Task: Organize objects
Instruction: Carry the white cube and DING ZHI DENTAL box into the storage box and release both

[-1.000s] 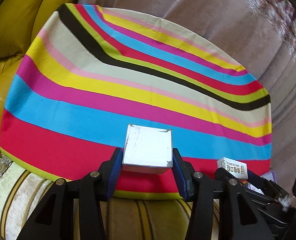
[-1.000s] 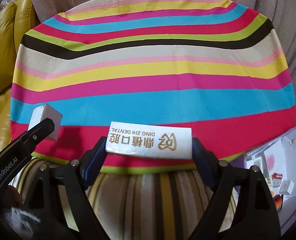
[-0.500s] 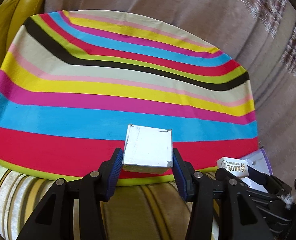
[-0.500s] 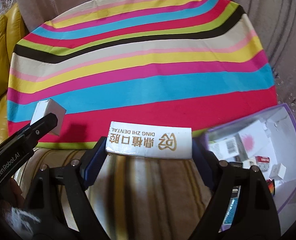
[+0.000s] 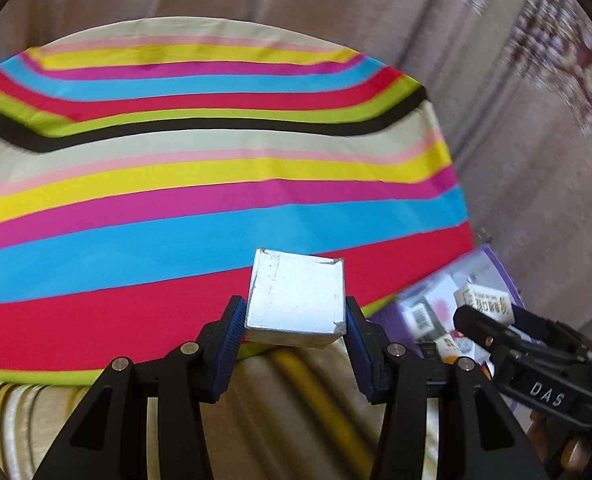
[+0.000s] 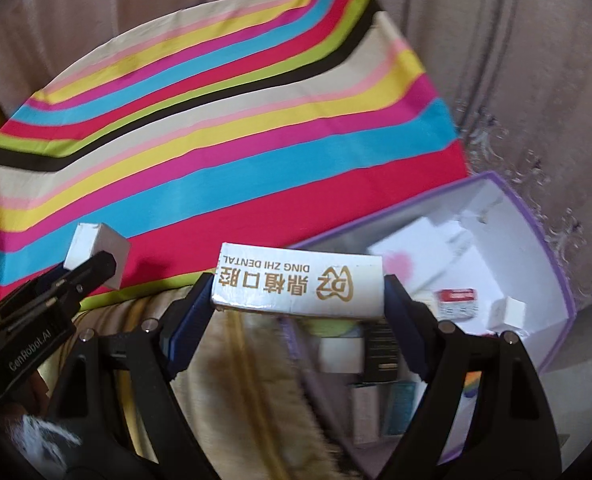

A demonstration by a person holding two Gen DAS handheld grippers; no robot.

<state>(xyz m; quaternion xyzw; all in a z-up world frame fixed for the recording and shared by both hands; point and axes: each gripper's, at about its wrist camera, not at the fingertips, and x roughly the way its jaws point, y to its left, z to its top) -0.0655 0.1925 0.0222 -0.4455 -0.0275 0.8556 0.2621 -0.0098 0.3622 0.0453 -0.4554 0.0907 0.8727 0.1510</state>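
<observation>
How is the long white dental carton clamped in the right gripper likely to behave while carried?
The dental carton looks like thin card, so probably light. Its crumpled lower left edge suggests that it could dent. The right gripper clamps its ends, so it seems unlikely to pivot.

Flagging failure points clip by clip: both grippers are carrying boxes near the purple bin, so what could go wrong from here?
1. The right gripper pinches the long white Ding Zhi Dental carton only by its ends; it could buckle or slip.
2. The purple-edged storage bin is already crowded, so the carton may land crooked.
3. The left gripper, holding the small white square box, is close by; they could collide.
</observation>
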